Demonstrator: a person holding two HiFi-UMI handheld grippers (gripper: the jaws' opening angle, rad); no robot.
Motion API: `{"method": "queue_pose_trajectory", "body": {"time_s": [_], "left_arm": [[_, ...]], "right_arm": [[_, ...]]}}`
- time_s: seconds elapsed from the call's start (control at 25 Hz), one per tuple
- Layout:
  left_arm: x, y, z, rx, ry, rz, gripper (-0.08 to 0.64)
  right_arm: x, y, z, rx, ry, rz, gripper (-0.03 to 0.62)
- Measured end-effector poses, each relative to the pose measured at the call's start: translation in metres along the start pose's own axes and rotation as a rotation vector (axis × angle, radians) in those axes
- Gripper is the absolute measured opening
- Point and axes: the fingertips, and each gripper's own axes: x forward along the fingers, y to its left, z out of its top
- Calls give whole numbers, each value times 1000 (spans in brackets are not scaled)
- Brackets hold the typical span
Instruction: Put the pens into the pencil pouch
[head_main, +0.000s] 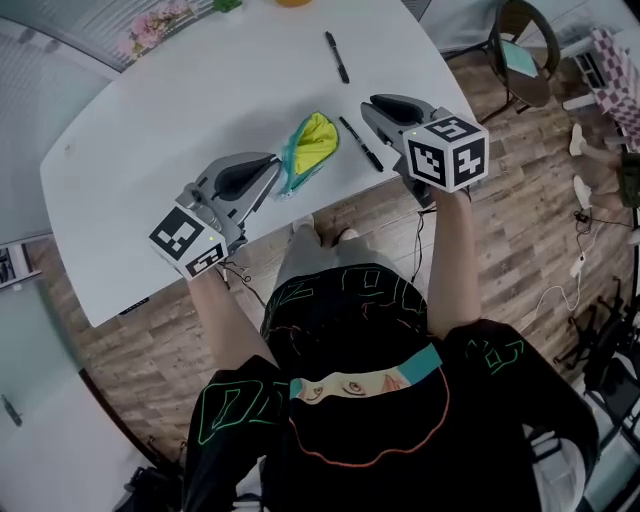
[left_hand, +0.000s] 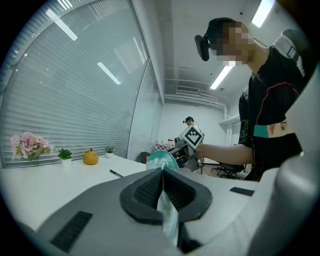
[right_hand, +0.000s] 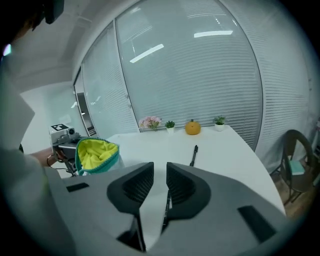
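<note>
A teal pencil pouch (head_main: 311, 148) with yellow lining lies open-mouthed on the white table (head_main: 180, 110). My left gripper (head_main: 273, 172) is shut on the pouch's near edge; the fabric (left_hand: 168, 212) is pinched between its pads while the pouch (left_hand: 161, 161) rises beyond them. A black pen (head_main: 360, 143) lies just right of the pouch, beside my right gripper (head_main: 373, 106). In the right gripper view the right gripper (right_hand: 160, 182) stands open by a narrow gap, and that pen (right_hand: 167, 202) shows on the table below the gap, untouched. A second pen (head_main: 336, 56) (right_hand: 194, 155) lies farther back. The pouch (right_hand: 96, 155) faces the right gripper.
Pink flowers (right_hand: 150, 122), small potted plants (right_hand: 219, 121) and an orange ornament (right_hand: 192, 128) line the table's far edge by the blinds. A chair (head_main: 525, 55) stands on the wooden floor at right. Another person (left_hand: 188, 120) stands far back in the room.
</note>
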Motion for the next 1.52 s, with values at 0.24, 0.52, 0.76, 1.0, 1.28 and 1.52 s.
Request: {"method": "queue_pose_trajectory", "body": {"time_s": [0.24,0.52,0.76,1.0,1.28,1.52], "left_arm": [[-18,26,-6,-29,-18,19,3],[-26,46,-9,-50,-30,19,3],[-29,58,-8,-76,-56,-17,3],[-33,68,-7,-78,-63,-41,3],[-32,77,2,-54,-69,-55,3],[-31,79,13,-44,-90,-58,3]], "right_arm": [[39,3,-22,-17,202,-52,69],[73,-6,-61,52,428,-37,100],[96,-15,-89,57,605,-82,100],[108,-22,-104,49,684,-168,43],[106,-25,-83,98,566,-183,40],[95,-24,-38,107,394,-188,41]]}}
